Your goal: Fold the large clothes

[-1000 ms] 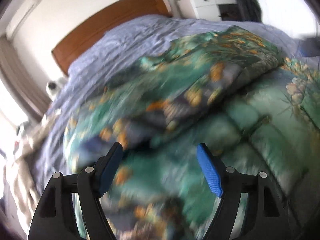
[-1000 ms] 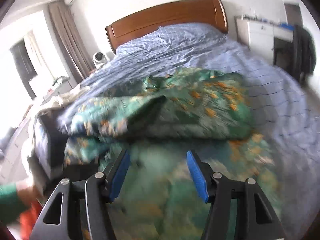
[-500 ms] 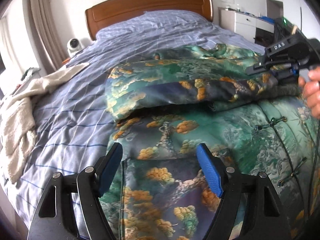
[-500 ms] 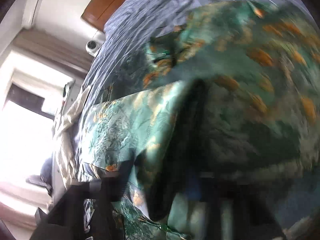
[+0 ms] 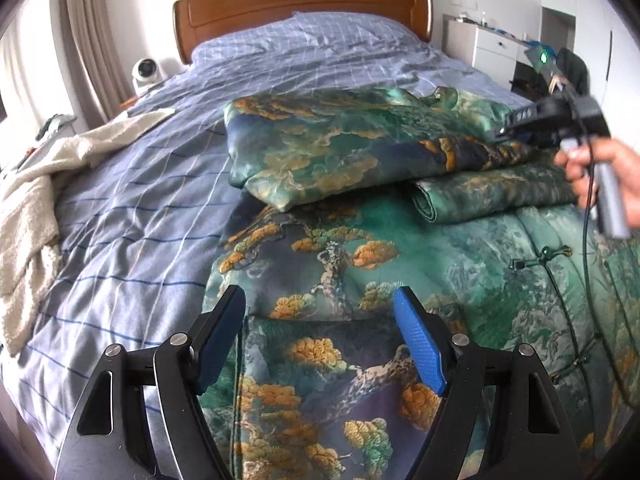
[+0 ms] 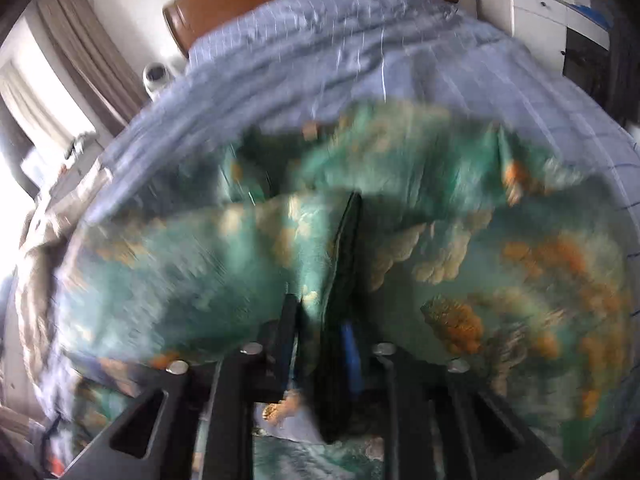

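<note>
Pinching a garment (image 6: 248, 264) fold, right gripper (image 6: 320, 340) jaws easing apart, left gripper (image 5: 320, 344) spread, empty.

Blue checked bedsheet (image 5: 168, 184), wooden headboard (image 5: 304, 4), cream fleece blanket (image 5: 36, 200) at left, white drawer cabinet (image 5: 486, 50), curtain (image 5: 90, 40)

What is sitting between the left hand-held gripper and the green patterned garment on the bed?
Nothing visible. The left hand-held gripper hangs open right over the green satin garment with orange tree print, and only bare fabric shows between its blue pads.
</note>
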`<state>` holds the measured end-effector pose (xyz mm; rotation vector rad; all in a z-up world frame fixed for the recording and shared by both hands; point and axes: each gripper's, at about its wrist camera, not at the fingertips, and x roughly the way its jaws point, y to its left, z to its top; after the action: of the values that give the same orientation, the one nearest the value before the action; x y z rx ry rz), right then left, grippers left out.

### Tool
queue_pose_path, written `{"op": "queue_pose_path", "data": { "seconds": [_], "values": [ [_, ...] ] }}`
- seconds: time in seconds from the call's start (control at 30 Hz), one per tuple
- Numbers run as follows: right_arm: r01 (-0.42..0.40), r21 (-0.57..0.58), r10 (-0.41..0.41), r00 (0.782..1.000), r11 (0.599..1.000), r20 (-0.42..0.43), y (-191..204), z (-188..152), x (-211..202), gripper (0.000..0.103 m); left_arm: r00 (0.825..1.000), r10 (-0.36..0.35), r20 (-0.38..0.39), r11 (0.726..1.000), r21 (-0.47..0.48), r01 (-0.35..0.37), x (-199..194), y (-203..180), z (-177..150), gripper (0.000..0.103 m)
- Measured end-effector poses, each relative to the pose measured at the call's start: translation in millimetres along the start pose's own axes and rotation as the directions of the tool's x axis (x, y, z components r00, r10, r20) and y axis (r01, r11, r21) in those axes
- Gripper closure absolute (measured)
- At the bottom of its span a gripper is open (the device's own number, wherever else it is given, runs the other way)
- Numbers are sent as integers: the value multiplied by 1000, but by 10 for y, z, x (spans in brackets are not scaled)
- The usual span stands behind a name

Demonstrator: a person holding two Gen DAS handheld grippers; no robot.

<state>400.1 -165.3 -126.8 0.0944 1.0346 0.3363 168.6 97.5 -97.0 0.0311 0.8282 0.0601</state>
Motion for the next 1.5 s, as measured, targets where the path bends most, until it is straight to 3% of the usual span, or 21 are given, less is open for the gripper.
{"op": "queue_pose_path", "data": {
  "seconds": [0.03, 0.13, 0.27, 0.33, 0.43, 0.57, 0.67, 0.9, 1.0, 1.13, 1.2, 1.33, 1.4, 1.43, 1.5],
  "values": [
    [-1, -12, 1, 1000, 1000, 16, 9, -35, -11, 72, 1000, -7, 1, 1000, 0, 7, -19, 16, 27, 25],
    [-17, -39, 19, 999, 999, 34, 55, -66, -168, 44, 999, -40, 11, 999, -33, 40, -74, 127, 198, 21],
    [82, -147, -55, 983, 986, 178, 218, -57, -578, 43, 995, -85, 60, 988, -123, 92, -56, 312, 570, 19],
    [57, -223, -7, 976, 973, 216, 386, -44, -742, 43, 991, -100, 86, 979, -167, 114, 52, 383, 819, 19],
    [-38, -309, 90, 983, 950, 157, 579, 45, -630, 43, 990, -124, 73, 971, -196, 136, 380, 397, 1101, 20],
    [-53, -313, 72, 996, 948, 50, 626, -14, -212, 44, 994, -108, -3, 980, -170, 106, 941, 302, 1194, 31],
    [-76, -262, 72, 997, 962, -24, 516, -152, 57, 45, 990, -112, -90, 984, -146, 98, 1356, 257, 993, 34],
    [-96, -256, 99, 995, 962, 0, 462, -265, 171, 45, 993, -100, -64, 989, -116, 92, 1363, 179, 859, 34],
    [-97, -254, 103, 995, 962, 13, 457, -275, 170, 45, 994, -78, -71, 992, -107, 70, 1192, 140, 1002, 33],
    [-94, -253, 105, 994, 963, 33, 421, -317, 167, 45, 990, -139, -9, 972, -194, 134, 1101, 266, 1350, 25],
    [-97, -250, 110, 993, 964, 37, 423, -320, 163, 45, 990, -140, -3, 963, -234, 136, 1217, 329, 1512, 25],
    [-109, -241, 122, 992, 964, 39, 398, -333, 158, 45, 999, -31, -19, 956, -291, 24, 1627, 473, 1711, 24],
    [-117, -236, 130, 991, 965, 42, 383, -335, 157, 45, 999, -2, -34, 951, -310, -9, 1811, 545, 1684, 16],
    [-120, -234, 134, 990, 965, 45, 376, -339, 156, 45, 998, -9, -59, 947, -320, -11, 1941, 589, 1633, 10],
    [-119, -238, 134, 990, 964, 48, 381, -344, 150, 45, 994, -53, -91, 938, -346, 18, 2131, 649, 1496, 9]
  ]
}}
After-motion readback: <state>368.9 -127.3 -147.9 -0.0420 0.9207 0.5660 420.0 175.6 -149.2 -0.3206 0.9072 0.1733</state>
